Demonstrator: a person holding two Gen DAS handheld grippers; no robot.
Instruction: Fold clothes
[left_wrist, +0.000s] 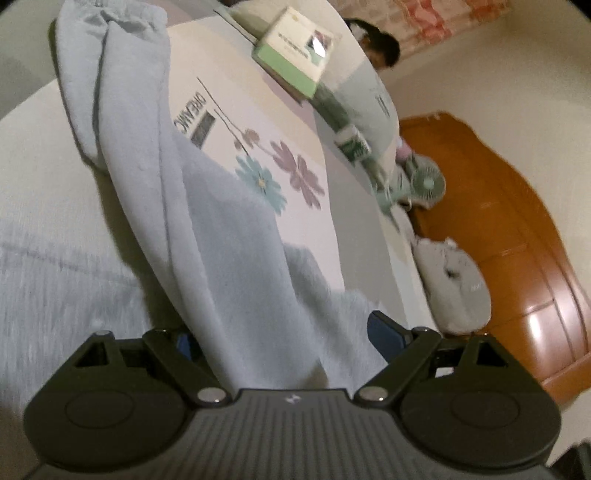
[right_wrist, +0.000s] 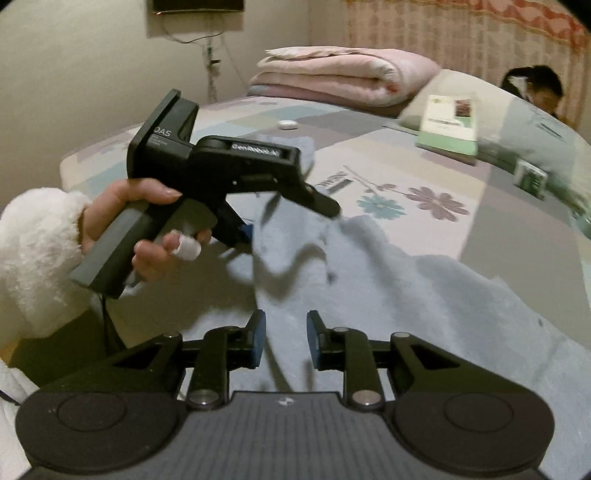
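A pale blue fleecy garment (left_wrist: 229, 229) lies spread on the flower-print bed sheet (left_wrist: 295, 173), its gathered cuff at the far end. My left gripper (left_wrist: 280, 328) stands open and wide; a fold of the cloth runs up between its fingers and hides most of the left blue pad. In the right wrist view a hand in a fluffy white sleeve (right_wrist: 37, 258) holds that left gripper (right_wrist: 288, 221) just over the garment (right_wrist: 369, 295). My right gripper (right_wrist: 284, 325) hovers above the near part of the cloth, open by a narrow gap, with nothing pinched between its blue pads (right_wrist: 258, 339).
A green and white book (right_wrist: 447, 125) and a small green box (right_wrist: 530, 179) lie on the bed's far right. A folded pink quilt (right_wrist: 340, 77) sits at the far end. A person (right_wrist: 539, 88) is beyond the bed. A small fan (left_wrist: 424, 184), grey cushion (left_wrist: 450, 284) and wooden furniture (left_wrist: 517, 258) flank it.
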